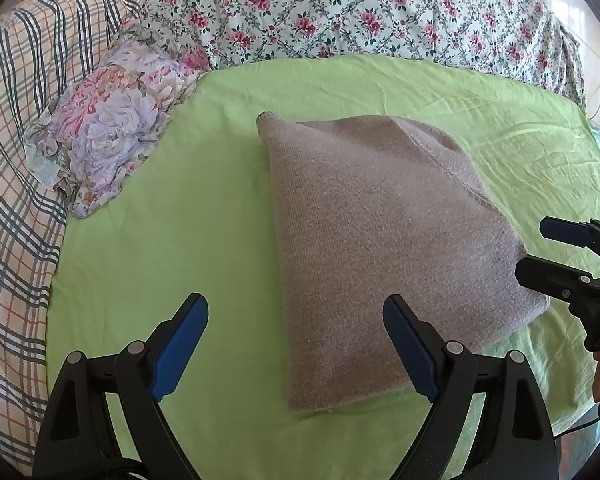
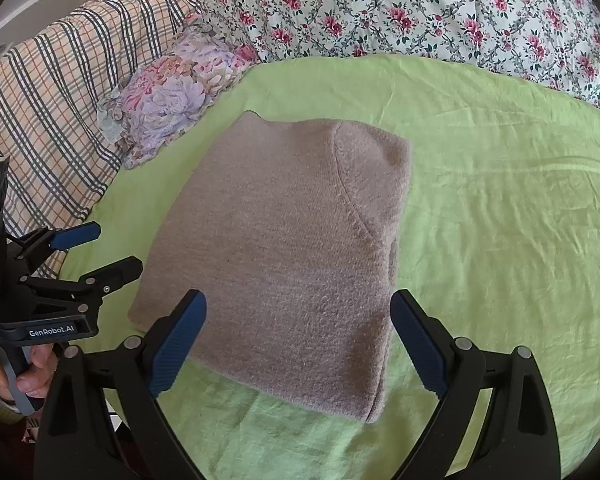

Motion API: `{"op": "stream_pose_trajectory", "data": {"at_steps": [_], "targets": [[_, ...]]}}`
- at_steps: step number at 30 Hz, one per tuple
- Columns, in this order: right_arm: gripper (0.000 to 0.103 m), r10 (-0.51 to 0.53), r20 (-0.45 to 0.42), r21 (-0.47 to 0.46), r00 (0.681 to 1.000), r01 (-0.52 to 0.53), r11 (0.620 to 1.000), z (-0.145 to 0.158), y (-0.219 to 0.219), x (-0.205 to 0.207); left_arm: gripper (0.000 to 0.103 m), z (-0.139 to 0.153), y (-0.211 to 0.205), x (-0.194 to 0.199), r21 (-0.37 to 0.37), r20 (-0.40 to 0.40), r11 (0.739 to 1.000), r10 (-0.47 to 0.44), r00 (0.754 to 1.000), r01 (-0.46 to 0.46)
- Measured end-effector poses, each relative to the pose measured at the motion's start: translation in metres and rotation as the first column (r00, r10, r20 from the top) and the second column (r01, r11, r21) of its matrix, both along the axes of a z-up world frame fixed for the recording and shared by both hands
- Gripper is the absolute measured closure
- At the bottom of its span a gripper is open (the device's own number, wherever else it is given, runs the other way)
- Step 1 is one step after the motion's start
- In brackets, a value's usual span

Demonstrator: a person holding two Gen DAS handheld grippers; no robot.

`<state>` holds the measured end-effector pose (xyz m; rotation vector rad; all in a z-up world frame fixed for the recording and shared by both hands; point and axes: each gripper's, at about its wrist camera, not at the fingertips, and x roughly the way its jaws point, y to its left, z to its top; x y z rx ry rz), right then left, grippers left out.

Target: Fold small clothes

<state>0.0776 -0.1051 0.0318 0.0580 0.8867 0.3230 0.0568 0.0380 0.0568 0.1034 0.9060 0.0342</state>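
"GenRobot.AI" stands in white on the left claw's (image 2: 100,248) black body.

My left gripper (image 1: 296,316) hangs with its two blue-padded fingers (image 1: 180,350) spread wide apart and nothing between them, and in the right wrist view I see it (image 2: 112,250) from the side at the left edge, a hand (image 2: 26,376) wrapped round its handle below. My right gripper (image 2: 298,314) is spread just as wide, its pads (image 2: 420,346) clamping nothing. In the left wrist view it (image 1: 540,248) reaches in from the right edge, jaws parted.
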Motion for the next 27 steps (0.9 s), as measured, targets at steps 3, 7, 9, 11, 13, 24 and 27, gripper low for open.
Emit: {"op": "stream_pose_trajectory", "data": {"at_steps": [3, 7, 9, 11, 13, 24, 27], "targets": [[0.01, 0.0, 0.002, 0.0, 1.0, 0.0, 1.0, 0.0, -0.001, 0.0, 0.013, 0.0, 0.0, 0.0, -0.001, 0.002, 1.0, 0.001, 1.0, -0.001], [0.01, -0.001, 0.003, -0.002, 1.0, 0.001, 1.0, 0.0, 0.0, -0.001, 0.013, 0.001, -0.001, -0.001, 0.002, 0.005, 1.0, 0.003, 1.0, -0.003], [0.01, -0.003, 0.003, 0.0, 1.0, 0.003, 1.0, 0.0, 0.0, -0.001, 0.013, 0.001, -0.001, -0.001, 0.0, 0.004, 1.0, 0.001, 1.0, -0.001], [0.01, -0.004, 0.001, 0.002, 1.0, 0.004, 1.0, 0.0, -0.001, 0.0, 0.013, 0.001, 0.0, -0.001, 0.002, 0.005, 1.0, 0.001, 1.0, -0.001], [0.01, -0.004, 0.0, 0.003, 1.0, 0.004, 1.0, 0.0, -0.003, 0.001, 0.013, 0.001, 0.0, -0.001, -0.002, 0.003, 1.0, 0.001, 1.0, -0.001], [0.01, -0.006, 0.002, 0.005, 1.0, 0.006, 1.0, 0.0, -0.009, 0.011, 0.013, 0.0, -0.001, 0.005, -0.001, 0.001, 1.0, -0.006, 1.0, 0.006], [0.01, -0.002, 0.004, 0.001, 1.0, 0.002, 1.0, 0.001, -0.008, 0.014, 0.013, 0.002, 0.0, 0.008, -0.003, 0.002, 1.0, -0.004, 1.0, 0.004]]}}
